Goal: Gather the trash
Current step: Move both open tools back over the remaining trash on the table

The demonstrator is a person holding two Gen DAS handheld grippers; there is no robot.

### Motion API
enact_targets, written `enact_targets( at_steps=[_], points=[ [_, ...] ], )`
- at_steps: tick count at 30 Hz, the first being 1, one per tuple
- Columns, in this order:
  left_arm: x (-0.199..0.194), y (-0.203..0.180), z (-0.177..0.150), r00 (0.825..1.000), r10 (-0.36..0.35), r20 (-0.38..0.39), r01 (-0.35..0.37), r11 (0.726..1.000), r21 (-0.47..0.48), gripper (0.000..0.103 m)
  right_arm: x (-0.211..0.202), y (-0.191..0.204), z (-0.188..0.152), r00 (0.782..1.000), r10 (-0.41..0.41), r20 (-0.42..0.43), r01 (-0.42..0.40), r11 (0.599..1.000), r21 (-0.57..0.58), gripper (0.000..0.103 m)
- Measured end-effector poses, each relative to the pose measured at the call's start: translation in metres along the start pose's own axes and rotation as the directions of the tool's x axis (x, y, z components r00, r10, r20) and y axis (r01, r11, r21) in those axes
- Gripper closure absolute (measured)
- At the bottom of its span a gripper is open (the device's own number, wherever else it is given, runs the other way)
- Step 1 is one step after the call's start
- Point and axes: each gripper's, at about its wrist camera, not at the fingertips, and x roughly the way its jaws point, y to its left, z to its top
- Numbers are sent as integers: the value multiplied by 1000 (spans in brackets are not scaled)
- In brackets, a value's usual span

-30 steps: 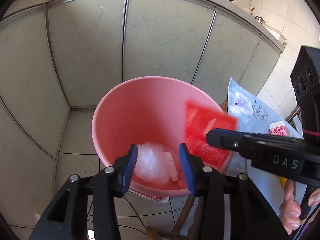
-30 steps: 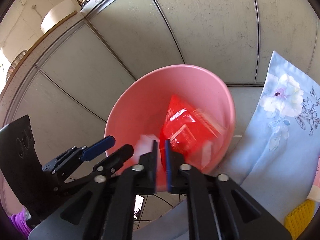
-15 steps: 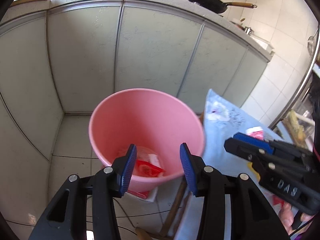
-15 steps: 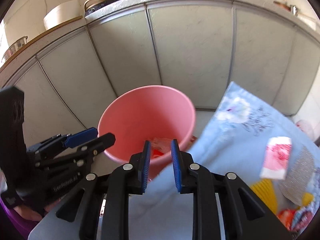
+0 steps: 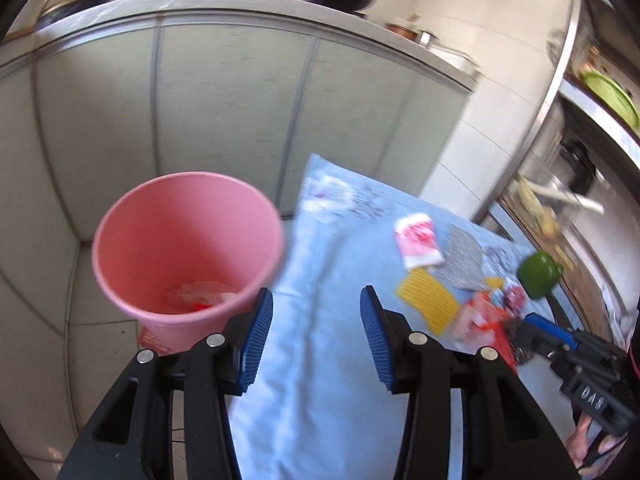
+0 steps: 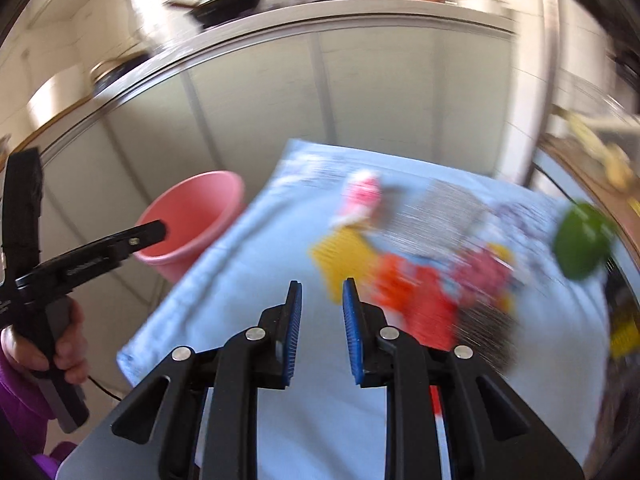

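The left wrist view looks down into the pink bucket [image 5: 188, 248] and shows crumpled clear plastic and a scrap of red wrapper [image 5: 202, 300] lying at its bottom; the right wrist view, heavily blurred, sees only the bucket's outer wall and rim [image 6: 192, 220]. The right view alone shows a person's hand and purple sleeve [image 6: 20, 396] gripping the handle of the left gripper [image 6: 156, 232].

The surface is covered with a light blue floral cloth [image 5: 320, 360], and the bucket stands on the tiled floor just beside its left edge. Behind run pale cabinet doors under a counter carrying two dark pans.

On the cloth lie one white-and-red packet [image 5: 418, 244], one yellow ribbed piece [image 5: 428, 306], one grey mesh pad [image 5: 462, 258], one green cup [image 5: 538, 274] and a heap of red and orange wrappers [image 5: 486, 326] too blurred to count.

The left gripper [image 5: 316, 338] has its fingers spread wide with nothing between them. The right gripper [image 6: 321, 332] has its fingers released, a narrow gap between the blue pads, empty, above the cloth near the heap.
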Motion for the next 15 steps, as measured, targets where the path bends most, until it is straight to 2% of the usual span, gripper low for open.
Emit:
enact_targets(
  at_steps=[6, 9, 12, 15],
  points=[
    [14, -53, -10, 993, -101, -66, 107, 990, 92, 58, -20, -66, -26, 996, -89, 6, 87, 988, 131, 81],
    [21, -79, -16, 982, -155, -105, 168, 977, 132, 58, -24, -85, -37, 996, -89, -1, 88, 981, 175, 81],
    [32, -110, -19, 975, -177, -134, 200, 962, 184, 58, -22, -96, -44, 996, -85, -9, 86, 978, 191, 81],
    [50, -134, -18, 966, -190, -172, 222, 957, 189, 58, -20, -105, -47, 998, -69, -12, 70, 976, 207, 81]
  ],
)
